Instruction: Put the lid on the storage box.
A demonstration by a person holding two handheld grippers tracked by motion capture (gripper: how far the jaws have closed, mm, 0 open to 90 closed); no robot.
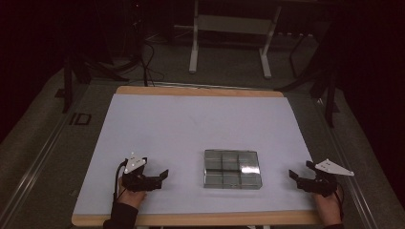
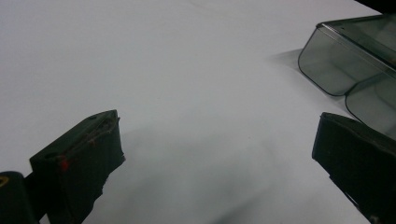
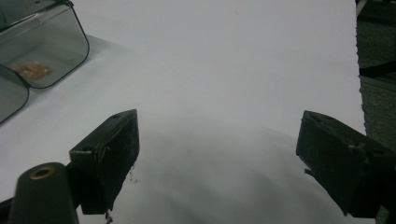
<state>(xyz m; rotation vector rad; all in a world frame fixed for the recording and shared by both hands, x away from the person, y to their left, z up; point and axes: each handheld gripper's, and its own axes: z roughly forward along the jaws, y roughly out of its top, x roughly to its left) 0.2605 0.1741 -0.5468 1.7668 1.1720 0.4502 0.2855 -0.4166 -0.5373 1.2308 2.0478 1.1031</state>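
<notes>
Nearest, at the table's front edge: left gripper (image 1: 160, 177) low over the white sheet (image 1: 191, 124), held in a hand (image 1: 131, 198) with a dark sleeve, jaws spread wide and holding nothing, pointed toward the box; grey three-cornered plate on top, cable trailing back to the wrist; right gripper (image 1: 300, 175) at the sheet's right margin, held in the other hand (image 1: 329, 207), jaws likewise spread and empty, also turned inward toward the box.

Between the two, nearer the front than the middle of the sheet: clear plastic compartment box (image 1: 232, 169), lid closed, six cells in two rows of three, lying flat; well apart from both grippers, touched by neither.

From the left gripper view: rounded corner of the box (image 2: 327, 65) up at right, beyond the open jaws, bare sheet between them; from the right gripper view: box corner (image 3: 46, 46) up at left, something small and orange-brown (image 3: 30, 70) lying inside one cell, too blurred to name.

Farther off: wooden table edge (image 1: 200, 90) past the sheet, then dark floor with cables (image 1: 148, 62) and a white metal stand (image 1: 229, 28).
</notes>
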